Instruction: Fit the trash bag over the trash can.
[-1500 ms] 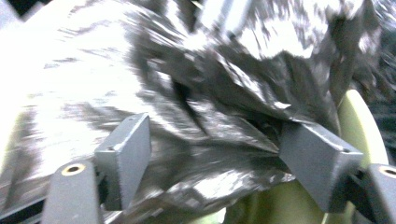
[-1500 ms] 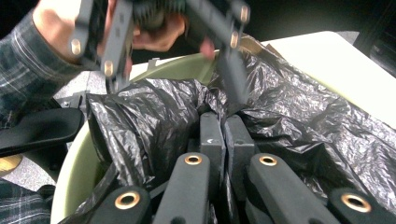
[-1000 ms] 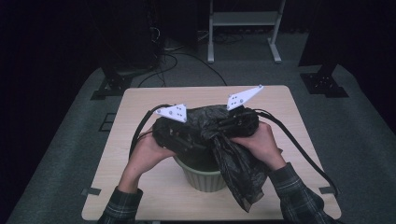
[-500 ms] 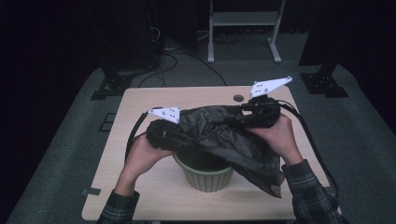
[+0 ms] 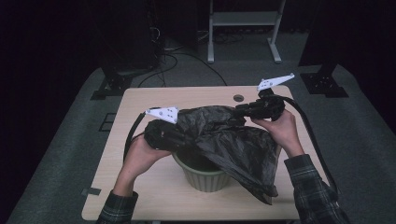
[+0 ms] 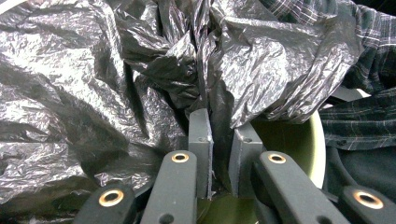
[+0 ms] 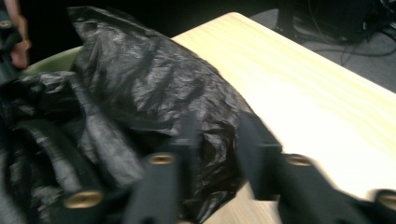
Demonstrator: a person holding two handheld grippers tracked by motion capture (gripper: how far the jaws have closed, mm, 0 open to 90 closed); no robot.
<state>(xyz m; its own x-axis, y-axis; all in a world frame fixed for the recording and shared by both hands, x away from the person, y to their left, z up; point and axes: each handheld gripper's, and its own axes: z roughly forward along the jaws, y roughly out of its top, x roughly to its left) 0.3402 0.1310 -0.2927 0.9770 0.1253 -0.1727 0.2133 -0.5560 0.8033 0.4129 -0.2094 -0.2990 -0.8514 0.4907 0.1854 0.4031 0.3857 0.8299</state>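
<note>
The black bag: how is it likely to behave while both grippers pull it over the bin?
The bag looks floppy: it sags in deep wrinkles between the left gripper and the right gripper, one corner hanging past the bin. It seems thin and light, bunching where the jaws pinch it. Its glossy film may slip or tear if tugged hard.

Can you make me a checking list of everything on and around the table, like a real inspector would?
Surface: light wooden table, with a small round grommet near the far edge.
Job's things: crinkly black plastic bag stretched over a pale green ribbed bin.
Clutter: nothing seen.
Grippers: left gripper shut on a fold of the bag; right gripper has bag film between its jaws, which have just been closing, grip too blurred to judge.
Cables: black cables trail from both grippers; more lie on the floor behind.
Surroundings: grey carpet, dark stands, a pale metal frame.
</note>
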